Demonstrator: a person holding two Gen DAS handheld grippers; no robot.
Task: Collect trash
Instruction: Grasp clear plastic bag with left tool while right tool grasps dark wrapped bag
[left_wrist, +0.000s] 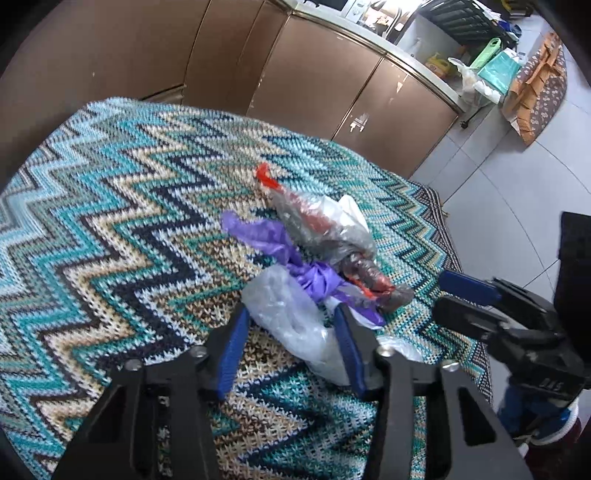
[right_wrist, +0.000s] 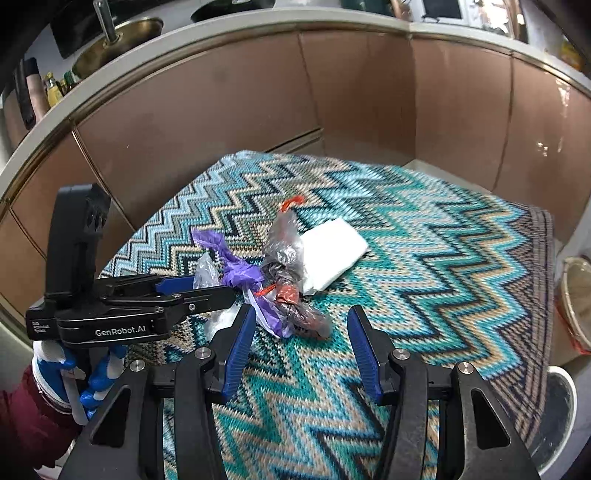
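A heap of trash lies on a zigzag-patterned cloth (left_wrist: 110, 206) over a table. It holds a clear crumpled plastic bag (left_wrist: 291, 325), a purple bag (left_wrist: 295, 266), a grey-clear bag with red bits (left_wrist: 325, 229) and a white folded packet (right_wrist: 332, 254). My left gripper (left_wrist: 291, 321) is open with its blue fingers on either side of the clear plastic bag. My right gripper (right_wrist: 301, 325) is open just in front of the dark end of the heap (right_wrist: 306, 317), not touching it. It also shows in the left wrist view (left_wrist: 465, 295).
Brown cabinet fronts (right_wrist: 240, 103) under a counter stand behind the table. A wicker basket (right_wrist: 576, 295) and a white bin (right_wrist: 561, 413) are at the table's right edge. Bags and boxes (left_wrist: 498, 74) sit on the tiled floor beyond.
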